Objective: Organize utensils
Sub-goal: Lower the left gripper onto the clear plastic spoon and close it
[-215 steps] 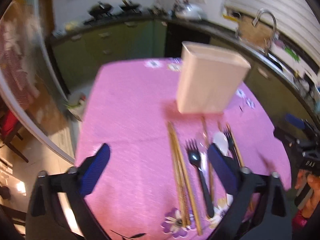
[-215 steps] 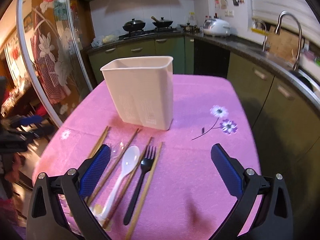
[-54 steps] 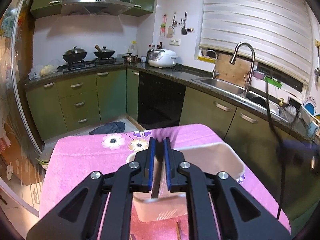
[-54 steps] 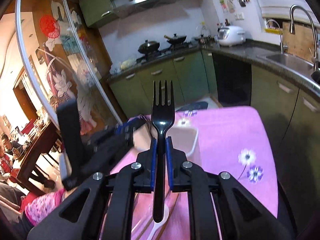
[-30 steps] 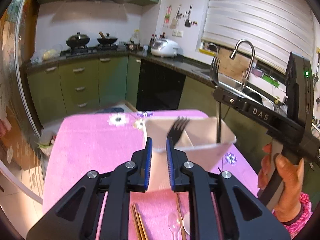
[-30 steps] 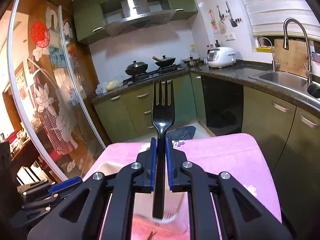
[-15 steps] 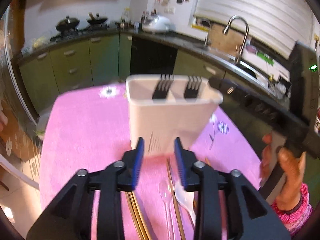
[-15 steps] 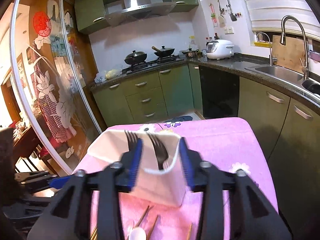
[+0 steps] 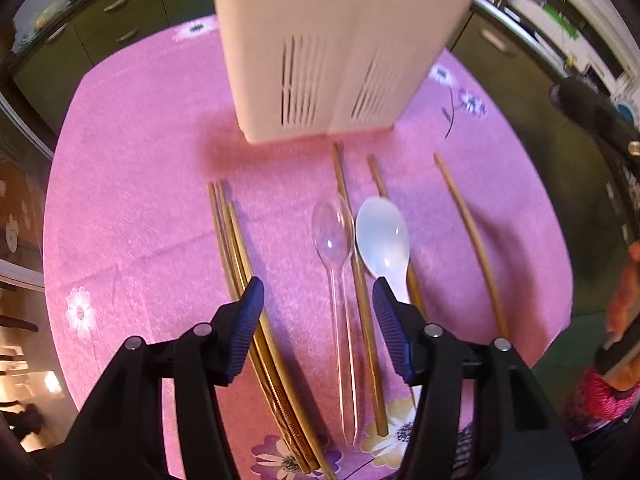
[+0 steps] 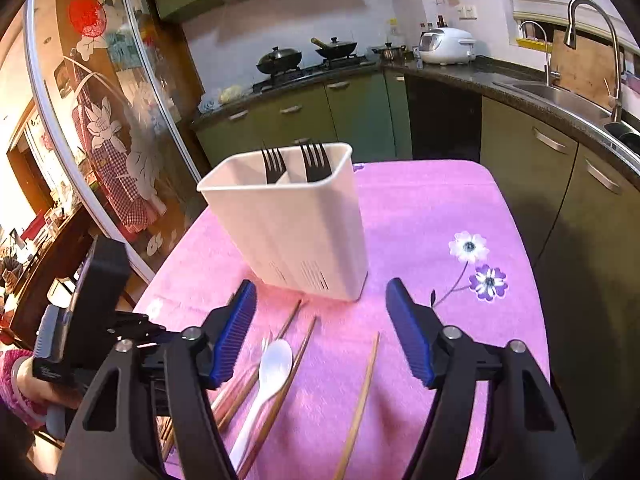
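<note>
A white utensil holder (image 10: 288, 224) stands on the pink tablecloth (image 10: 420, 216) with two black forks (image 10: 296, 166) upright in it. It also shows in the left wrist view (image 9: 332, 48). In front of it lie a clear spoon (image 9: 334, 248), a white spoon (image 9: 384, 240), a bundle of chopsticks (image 9: 240, 264) and several single chopsticks (image 9: 472, 236). My left gripper (image 9: 318, 312) is open and empty, low over the spoon handles. My right gripper (image 10: 320, 328) is open and empty above the white spoon (image 10: 268, 376) and chopsticks (image 10: 362, 396).
Green kitchen cabinets (image 10: 320, 116) and a counter with a sink (image 10: 560, 92) run behind and to the right of the table. A glass sliding door (image 10: 108, 120) is at the left. The left gripper's body (image 10: 88, 320) shows at the right wrist view's left edge.
Both grippers have let go of their forks, which now stand in the holder. Both have opened wide and dropped toward the utensils on the cloth; the left has tilted down sharply.
</note>
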Demonstrator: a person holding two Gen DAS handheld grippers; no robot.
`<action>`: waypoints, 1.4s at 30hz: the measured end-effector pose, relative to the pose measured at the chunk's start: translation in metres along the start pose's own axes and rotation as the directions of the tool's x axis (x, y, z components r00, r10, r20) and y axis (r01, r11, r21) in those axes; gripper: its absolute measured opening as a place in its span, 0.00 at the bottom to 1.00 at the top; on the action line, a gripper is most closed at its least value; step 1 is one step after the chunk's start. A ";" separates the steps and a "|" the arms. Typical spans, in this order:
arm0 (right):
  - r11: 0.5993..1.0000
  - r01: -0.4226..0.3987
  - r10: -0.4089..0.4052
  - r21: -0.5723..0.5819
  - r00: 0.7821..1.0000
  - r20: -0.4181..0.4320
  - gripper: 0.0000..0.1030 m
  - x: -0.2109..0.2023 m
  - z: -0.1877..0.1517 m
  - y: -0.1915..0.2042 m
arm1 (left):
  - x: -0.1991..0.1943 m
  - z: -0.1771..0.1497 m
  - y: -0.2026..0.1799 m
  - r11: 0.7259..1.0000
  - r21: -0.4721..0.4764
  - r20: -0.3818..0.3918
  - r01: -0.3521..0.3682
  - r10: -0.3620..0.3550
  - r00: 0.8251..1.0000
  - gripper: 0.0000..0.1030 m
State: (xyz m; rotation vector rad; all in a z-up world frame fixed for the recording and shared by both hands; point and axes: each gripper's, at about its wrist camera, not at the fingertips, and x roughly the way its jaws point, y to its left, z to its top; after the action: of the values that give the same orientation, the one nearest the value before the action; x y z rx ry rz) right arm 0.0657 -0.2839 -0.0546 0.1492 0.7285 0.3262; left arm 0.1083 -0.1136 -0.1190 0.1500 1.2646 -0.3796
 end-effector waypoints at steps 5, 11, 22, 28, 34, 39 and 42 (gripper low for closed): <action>1.000 -0.004 0.004 0.003 1.000 -0.008 0.68 -0.004 -0.004 0.002 | 0.008 -0.001 -0.001 1.000 0.004 -0.016 -0.018 0.018 1.000 0.49; 1.000 -0.010 0.010 0.001 1.000 -0.019 0.68 -0.004 0.001 0.003 | 0.021 0.002 -0.007 1.000 0.006 -0.043 -0.024 0.025 0.999 0.30; 1.000 -0.014 0.014 -0.004 0.999 -0.037 0.69 0.000 0.006 0.003 | 0.032 0.007 -0.015 0.999 0.026 -0.066 -0.022 0.023 0.998 0.09; 0.996 -0.086 0.082 -0.016 0.981 -0.177 0.71 0.023 -0.003 0.012 | 0.032 0.009 -0.006 1.000 0.000 -0.055 -0.004 0.004 0.998 0.09; 0.958 -0.255 0.287 0.132 0.840 -0.460 0.61 0.083 -0.037 0.015 | 0.017 0.011 0.006 1.000 -0.020 -0.018 0.020 -0.021 1.000 0.09; 0.951 -0.250 0.309 0.182 0.793 -0.525 0.53 0.108 -0.054 0.016 | 0.009 0.008 0.007 1.000 -0.004 -0.006 0.029 -0.029 1.000 0.09; 0.953 -0.242 0.302 0.181 0.803 -0.514 0.48 0.110 -0.053 0.016 | 0.008 0.007 0.007 0.999 0.000 -0.003 0.033 -0.033 0.999 0.09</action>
State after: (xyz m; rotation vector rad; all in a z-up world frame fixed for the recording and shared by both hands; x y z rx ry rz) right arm 0.1028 -0.2296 -0.1591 0.2725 1.2922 0.6204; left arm 0.1195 -0.1105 -0.1247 0.1301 1.2709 -0.4077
